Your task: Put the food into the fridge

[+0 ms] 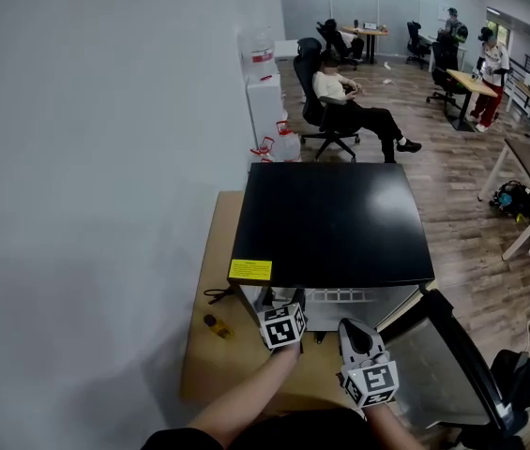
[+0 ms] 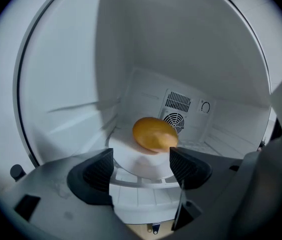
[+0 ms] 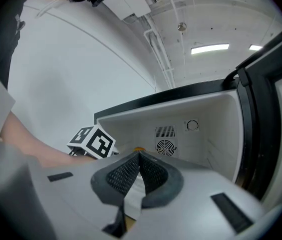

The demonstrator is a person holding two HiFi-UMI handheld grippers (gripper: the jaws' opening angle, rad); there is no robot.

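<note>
So the food is a smooth, rounded, orange-yellow thing (bun or fruit, can't really tell). It's sitting on a white plate, and the plate rests on the shelf inside the fridge, roughly mid-depth, in front of the round fan grille on the far wall. The left gripper is right at the fridge mouth with its 2 jaws spread wide. The near rim of the plate shows in the gap between them, but neither pad is pressing on it, so nothing is being held. The right gripper hangs just outside the opening, to the right of the left one, jaws pressed together with nothing in them. From the head view the fridge is a small black-topped box on a wooden table, and its door is swung open toward the near right. There's a little yellow item on the table at near left, too small for me to identify. My read on the step: the food is in and the plate looks set down, so this is the release end of the placing step. The next move should be pulling the left gripper straight back toward the near side without clipping the plate rim, since a nudge could drag the plate off the shelf edge. After that the door needs swinging shut, probably with the right gripper since it's the closer 1.
</note>
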